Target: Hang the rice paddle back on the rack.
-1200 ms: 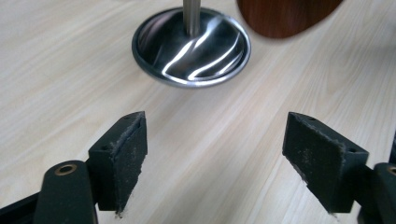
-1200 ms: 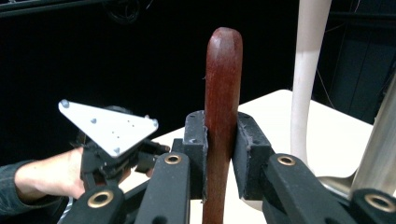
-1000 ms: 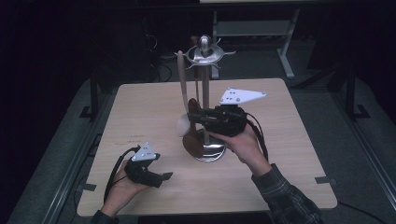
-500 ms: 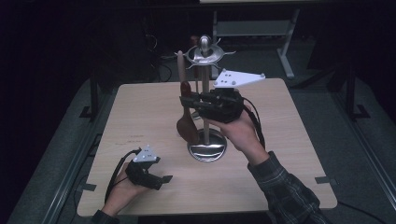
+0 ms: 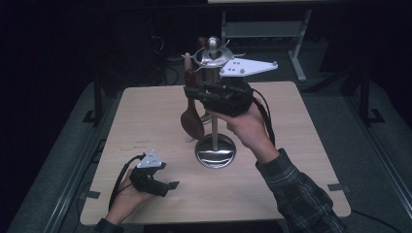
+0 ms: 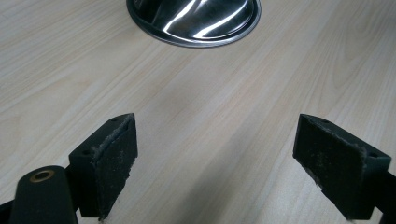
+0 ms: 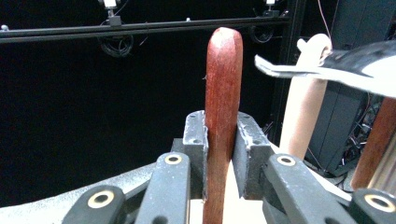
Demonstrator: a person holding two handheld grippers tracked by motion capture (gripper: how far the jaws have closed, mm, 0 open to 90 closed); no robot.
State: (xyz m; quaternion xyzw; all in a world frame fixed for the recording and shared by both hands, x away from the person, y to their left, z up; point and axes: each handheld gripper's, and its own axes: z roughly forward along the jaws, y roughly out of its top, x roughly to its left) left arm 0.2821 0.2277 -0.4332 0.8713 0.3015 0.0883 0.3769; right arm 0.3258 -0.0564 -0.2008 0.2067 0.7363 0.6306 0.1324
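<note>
My right gripper (image 5: 192,92) is shut on the handle of a dark red-brown wooden spoon (image 5: 192,124), lifted beside the pole of a metal utensil stand (image 5: 214,121). The spoon hangs upright with its bowl down, clear of the table. In the right gripper view, both pads of the right gripper (image 7: 223,140) press on the spoon handle (image 7: 224,79), which rises above them. A pale wooden utensil (image 7: 303,107) hangs from the stand's hooked top (image 5: 212,51). My left gripper (image 5: 167,186) rests open near the table's front left, and the left gripper (image 6: 219,154) has nothing between its jaws.
The stand's round shiny base (image 5: 216,151) sits mid-table, and the base (image 6: 194,18) lies just ahead of the left jaws. The light wooden table (image 5: 301,145) has dark floor around it. A metal frame (image 5: 272,29) stands behind.
My right gripper has risen with the spoon, from low by the stand's base to near its top. The left gripper has stayed in place.
</note>
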